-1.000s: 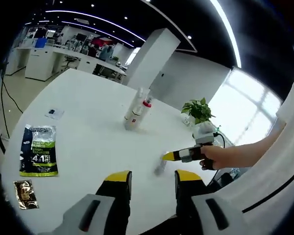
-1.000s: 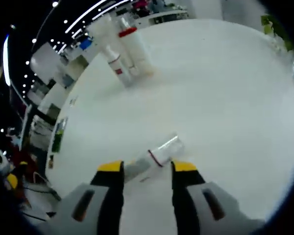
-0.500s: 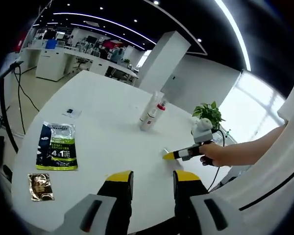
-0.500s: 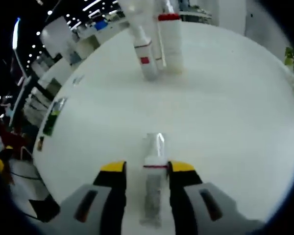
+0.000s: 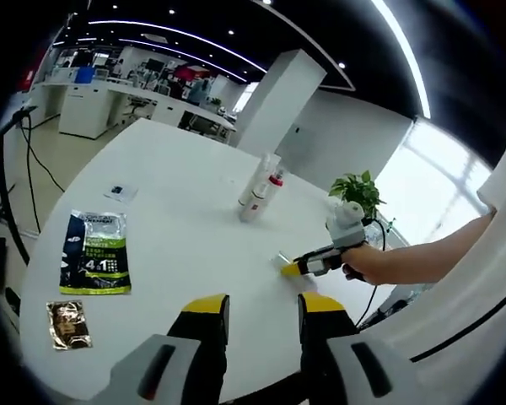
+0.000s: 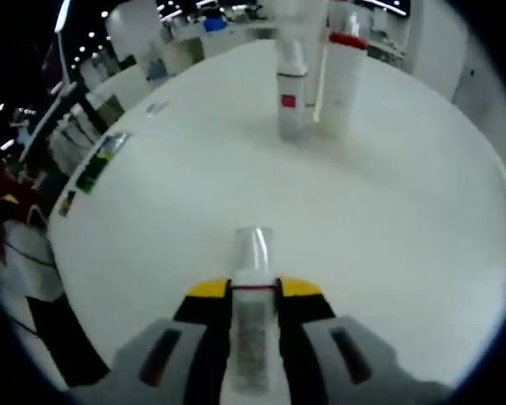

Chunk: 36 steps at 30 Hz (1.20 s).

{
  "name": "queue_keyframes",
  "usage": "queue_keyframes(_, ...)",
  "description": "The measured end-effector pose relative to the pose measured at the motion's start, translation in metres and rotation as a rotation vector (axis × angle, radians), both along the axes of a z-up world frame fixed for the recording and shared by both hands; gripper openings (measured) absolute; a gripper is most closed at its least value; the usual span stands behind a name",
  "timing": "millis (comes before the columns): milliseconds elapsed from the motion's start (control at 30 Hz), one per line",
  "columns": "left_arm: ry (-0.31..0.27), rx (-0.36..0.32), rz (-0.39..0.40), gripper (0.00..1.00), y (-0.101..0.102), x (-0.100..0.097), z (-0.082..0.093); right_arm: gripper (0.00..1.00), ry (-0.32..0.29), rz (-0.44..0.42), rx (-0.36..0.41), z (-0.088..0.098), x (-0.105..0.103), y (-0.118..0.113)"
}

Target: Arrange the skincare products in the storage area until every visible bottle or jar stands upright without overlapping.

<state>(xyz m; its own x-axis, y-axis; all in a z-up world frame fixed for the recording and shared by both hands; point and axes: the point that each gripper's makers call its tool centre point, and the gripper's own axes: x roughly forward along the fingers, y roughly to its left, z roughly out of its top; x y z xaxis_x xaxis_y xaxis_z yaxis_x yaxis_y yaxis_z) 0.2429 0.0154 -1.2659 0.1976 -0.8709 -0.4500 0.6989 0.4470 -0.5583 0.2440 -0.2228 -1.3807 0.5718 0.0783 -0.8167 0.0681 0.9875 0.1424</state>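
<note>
In the right gripper view my right claw (image 6: 253, 288) is clenched on a small clear plastic tube with a thin red band (image 6: 251, 291), which lies lengthwise between the two yellow-tipped jaws, its clear capped end sticking out past the tips toward the middle of the round white surface (image 6: 405, 219); both jaws press against its sides. Well beyond it, near the far side of the surface, two more skincare products stand upright just beside each other: a tall white bottle with a red square label (image 6: 291, 89) and a white bottle with a red cap (image 6: 346, 80); I cannot tell whether they touch. That makes three skincare products in all, one in my grasp and two standing. In the left gripper view my left claw (image 5: 260, 305) hangs released over the near edge of the surface, its jaws apart with nothing between them. Ahead of it my right claw (image 5: 292, 268) comes in from the right, held in my hand (image 5: 367, 261), low at the surface. The same two bottles stand farther back, and to the left lie three flat things, well apart from the bottles: one green and dark printed sachet (image 5: 94, 262), one small brown foil packet (image 5: 68, 324) and one small white card (image 5: 119, 192). One green potted plant (image 5: 352, 191) sits at the far right edge.
</note>
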Motion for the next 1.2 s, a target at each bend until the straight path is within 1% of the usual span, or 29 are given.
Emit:
queue_keyframes(33, 0.016, -0.009, -0.01, 0.33, -0.004, -0.001, 0.0, 0.19, -0.047, 0.003, 0.022, 0.008, 0.004, 0.003)
queue_keyframes(67, 0.048, -0.029, -0.01, 0.33, -0.008, -0.003, 0.002, 0.19, -0.087, 0.007, 0.055, 0.016, 0.007, 0.007)
queue_keyframes(100, 0.067, -0.051, -0.006, 0.34, -0.013, -0.002, 0.004, 0.19, -0.137, -0.012, 0.13, 0.03, 0.01, 0.016)
queue_keyframes(167, 0.063, -0.071, -0.036, 0.34, -0.026, 0.0, 0.008, 0.18, -0.227, -0.029, 0.181, 0.053, 0.017, 0.022)
queue_keyframes(200, 0.063, -0.078, -0.057, 0.35, -0.032, -0.001, 0.01, 0.18, -0.251, -0.038, 0.207, 0.062, 0.018, 0.024)
queue_keyframes(233, 0.063, -0.081, -0.065, 0.35, -0.035, -0.001, 0.011, 0.18, -0.308, -0.044, 0.274, 0.08, 0.022, 0.033)
queue_keyframes(267, 0.065, -0.09, -0.086, 0.36, -0.042, -0.002, 0.012, 0.18, -0.33, -0.046, 0.288, 0.086, 0.023, 0.034)
queue_keyframes(300, 0.066, -0.112, -0.131, 0.36, -0.054, -0.005, 0.017, 0.18, -0.409, -0.049, 0.342, 0.11, 0.028, 0.041)
queue_keyframes(333, 0.073, -0.13, -0.143, 0.36, -0.061, -0.005, 0.022, 0.18, -0.447, -0.053, 0.39, 0.123, 0.029, 0.046)
queue_keyframes(367, 0.075, -0.162, -0.157, 0.36, -0.07, -0.005, 0.029, 0.18, -0.493, -0.04, 0.443, 0.139, 0.031, 0.054)
queue_keyframes(400, 0.084, -0.182, -0.166, 0.37, -0.076, -0.005, 0.034, 0.18, -0.528, -0.035, 0.464, 0.151, 0.032, 0.057)
queue_keyframes(433, 0.099, -0.205, -0.177, 0.37, -0.082, -0.006, 0.039, 0.18, -0.577, -0.011, 0.514, 0.168, 0.033, 0.067)
queue_keyframes(467, 0.112, -0.241, -0.191, 0.37, -0.09, -0.007, 0.048, 0.18, -0.6, 0.007, 0.561, 0.179, 0.032, 0.073)
queue_keyframes(533, 0.116, -0.269, -0.214, 0.38, -0.099, -0.007, 0.055, 0.18, -0.659, 0.016, 0.588, 0.198, 0.033, 0.079)
queue_keyframes(567, 0.113, -0.289, -0.228, 0.38, -0.105, -0.006, 0.06, 0.18, -0.701, 0.048, 0.677, 0.217, 0.032, 0.089)
queue_keyframes(600, 0.122, -0.314, -0.242, 0.38, -0.11, -0.006, 0.066, 0.18, -0.718, 0.05, 0.724, 0.225, 0.031, 0.091)
queue_keyframes(667, 0.135, -0.357, -0.265, 0.38, -0.116, -0.008, 0.077, 0.18, -0.765, 0.08, 0.773, 0.241, 0.03, 0.097)
queue_keyframes(700, 0.146, -0.377, -0.279, 0.38, -0.119, -0.01, 0.082, 0.18, -0.777, 0.102, 0.817, 0.249, 0.028, 0.103)
queue_keyframes(767, 0.162, -0.427, -0.32, 0.38, -0.123, -0.015, 0.095, 0.18, -0.801, 0.13, 0.855, 0.258, 0.026, 0.108)
queue_keyframes(800, 0.175, -0.454, -0.342, 0.38, -0.125, -0.019, 0.102, 0.18, -0.81, 0.158, 0.892, 0.264, 0.024, 0.115)
queue_keyframes(833, 0.181, -0.472, -0.358, 0.38, -0.126, -0.022, 0.106, 0.18, -0.813, 0.162, 0.899, 0.266, 0.024, 0.116)
queue_keyframes(900, 0.223, -0.498, -0.388, 0.36, -0.127, -0.029, 0.114, 0.18, -0.823, 0.202, 0.919, 0.273, 0.022, 0.124)
queue_keyframes(967, 0.235, -0.508, -0.423, 0.27, -0.125, -0.034, 0.118, 0.18, -0.831, 0.217, 0.957, 0.278, 0.023, 0.129)
queue_keyframes(1000, 0.258, -0.533, -0.451, 0.25, -0.123, -0.038, 0.124, 0.18, -0.83, 0.214, 0.942, 0.277, 0.025, 0.129)
queue_keyframes(1033, 0.266, -0.516, -0.421, 0.24, -0.123, -0.031, 0.122, 0.19, -0.822, 0.223, 0.982, 0.28, 0.025, 0.132)
queue_keyframes(1067, 0.273, -0.514, -0.425, 0.24, -0.12, -0.03, 0.123, 0.19, -0.826, 0.222, 0.967, 0.28, 0.027, 0.132)
queue_keyframes(1100, 0.27, -0.511, -0.426, 0.24, -0.117, -0.028, 0.124, 0.19, -0.827, 0.228, 0.966, 0.281, 0.029, 0.135)
queue_keyframes(1167, 0.228, -0.509, -0.43, 0.23, -0.113, -0.025, 0.127, 0.19, -0.832, 0.244, 0.968, 0.286, 0.031, 0.138)
queue_keyframes(1200, 0.223, -0.508, -0.427, 0.23, -0.112, -0.024, 0.129, 0.19, -0.835, 0.248, 0.965, 0.287, 0.032, 0.139)
